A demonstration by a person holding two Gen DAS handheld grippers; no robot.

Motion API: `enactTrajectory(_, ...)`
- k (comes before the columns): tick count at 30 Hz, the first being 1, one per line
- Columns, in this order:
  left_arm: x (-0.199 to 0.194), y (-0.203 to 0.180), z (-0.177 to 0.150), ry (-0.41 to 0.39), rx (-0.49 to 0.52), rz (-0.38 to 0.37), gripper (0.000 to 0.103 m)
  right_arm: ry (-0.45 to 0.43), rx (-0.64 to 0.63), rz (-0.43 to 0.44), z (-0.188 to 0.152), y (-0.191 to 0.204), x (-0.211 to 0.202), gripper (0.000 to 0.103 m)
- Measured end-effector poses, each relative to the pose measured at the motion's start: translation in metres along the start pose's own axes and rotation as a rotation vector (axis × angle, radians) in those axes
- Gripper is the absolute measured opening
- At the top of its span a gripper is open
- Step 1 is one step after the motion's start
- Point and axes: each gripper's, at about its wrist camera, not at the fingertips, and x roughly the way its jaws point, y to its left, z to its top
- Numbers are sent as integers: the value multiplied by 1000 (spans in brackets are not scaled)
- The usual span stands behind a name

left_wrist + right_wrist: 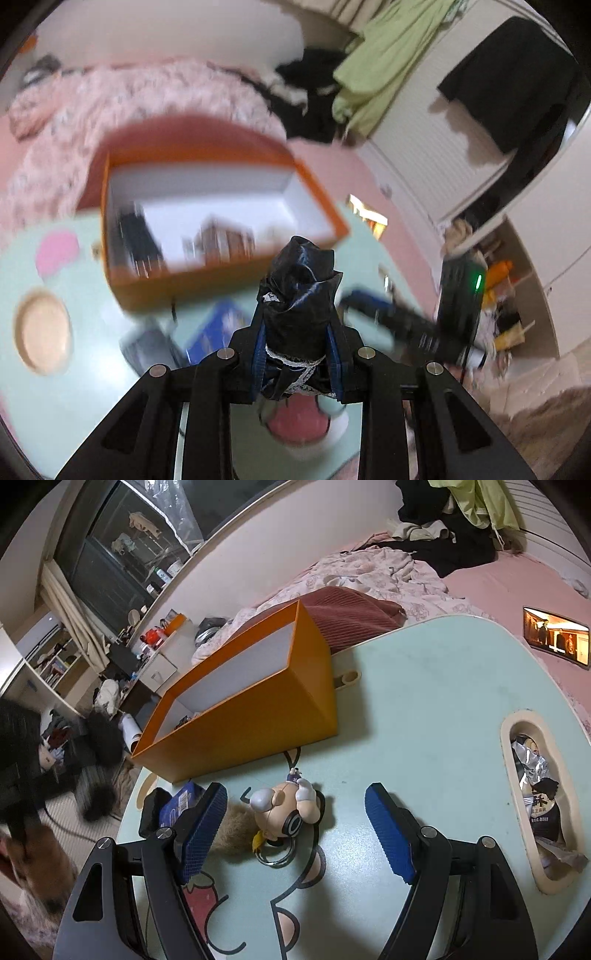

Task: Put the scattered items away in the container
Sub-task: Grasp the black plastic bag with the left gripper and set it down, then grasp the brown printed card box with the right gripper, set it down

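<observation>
The left wrist view shows the left gripper (297, 314) clamped on a black bundle with white lace trim (299, 295); its blue pads press the bundle from both sides. The bundle is in the air above the pale green table (74, 369), just in front of the near wall of the orange box (207, 280). This picture is blurred, so the dark things inside the box cannot be named.

In the right wrist view the right gripper (295, 827) has its jaws wide apart and holds nothing. Between its blue pads (201, 830), on the table, lies a small figure keychain (284, 812) with a metal ring and a brown fur tuft beside it. A blue packet (181, 801) and a black object (153, 812) lie near the left pad, close to the box.
</observation>
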Motion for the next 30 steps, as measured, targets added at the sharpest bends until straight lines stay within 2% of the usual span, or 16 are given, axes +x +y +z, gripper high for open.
enactTrajectory(2, 13, -3, -15, 49, 15, -1, 26, 0, -4, -5, 0, 1, 0, 77)
enactTrajectory(5, 29, -9, -31, 82, 37, 28, 27, 1, -8, -11, 0, 2, 0, 77)
enactTrajectory(7, 38, -11, -37, 88, 31, 40, 32, 1, -12, -15, -1, 4, 0, 77)
enactTrajectory(9, 43, -12, -42, 90, 34, 61, 50, 4, -17, -21, 0, 5, 0, 77)
enactTrajectory(11, 47, -17, -44, 93, 61, 116, 63, 8, -21, -27, 0, 6, 1, 77)
enactTrajectory(15, 35, -18, -45, 37, 103, 129, 70, 21, -84, -12, 8, 21, -4, 77)
enactTrajectory(20, 10, -4, -41, -81, 46, 94, 74, 13, -193, 38, 50, 60, -5, 77)
enactTrajectory(23, -1, 10, -40, -131, -7, 92, 75, 89, -295, -24, 75, 94, 21, 77)
enactTrajectory(24, -5, 14, -41, -138, -21, 97, 75, 139, -336, -49, 80, 103, 33, 77)
enactTrajectory(25, -8, 18, -42, -148, -35, 100, 75, 228, -361, -85, 85, 113, 54, 77)
enactTrajectory(27, -12, 24, -44, -161, -57, 100, 75, 328, -328, -77, 90, 119, 78, 77)
enactTrajectory(28, -15, 29, -46, -166, -69, 100, 75, 378, -283, -35, 93, 120, 93, 77)
enactTrajectory(30, -17, 35, -48, -171, -85, 100, 75, 435, -248, -15, 95, 120, 111, 77)
